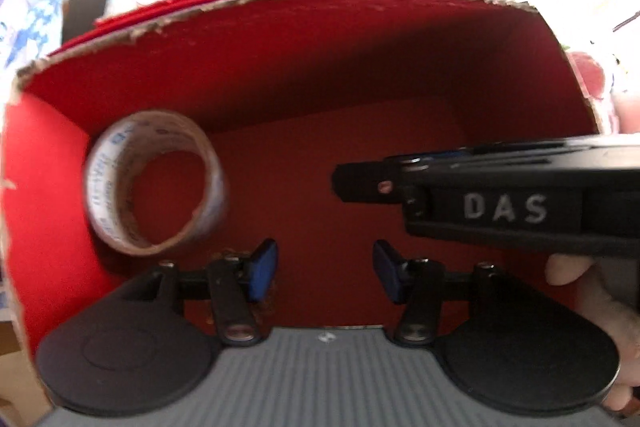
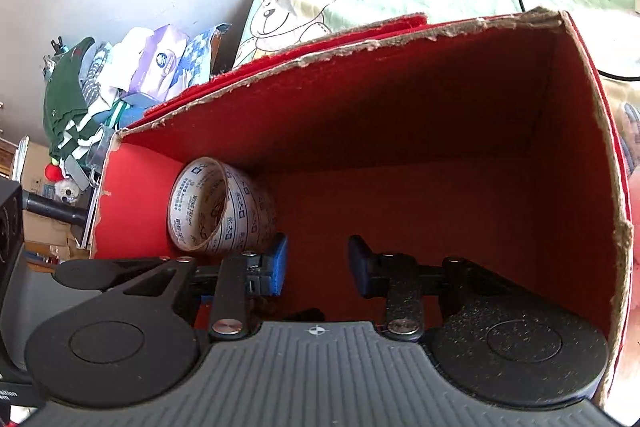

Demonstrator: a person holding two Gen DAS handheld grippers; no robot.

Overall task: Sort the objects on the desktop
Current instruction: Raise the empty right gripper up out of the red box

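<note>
While both the left gripper (image 1: pixel 324 269) and right gripper (image 2: pixel 318 265) are seen parted and empty, one tape roll (image 2: pixel 218 205) is already lodged at centre left inside the red box (image 2: pixel 400 99), with further sorting presumably left.

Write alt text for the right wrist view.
A roll of printed tape stands on edge in the left corner of a red cardboard box with torn rims. The right tool is open and empty above the box floor, beside the roll.

Blown-out backgrounds, shadowed interior, fisheye warp
</note>
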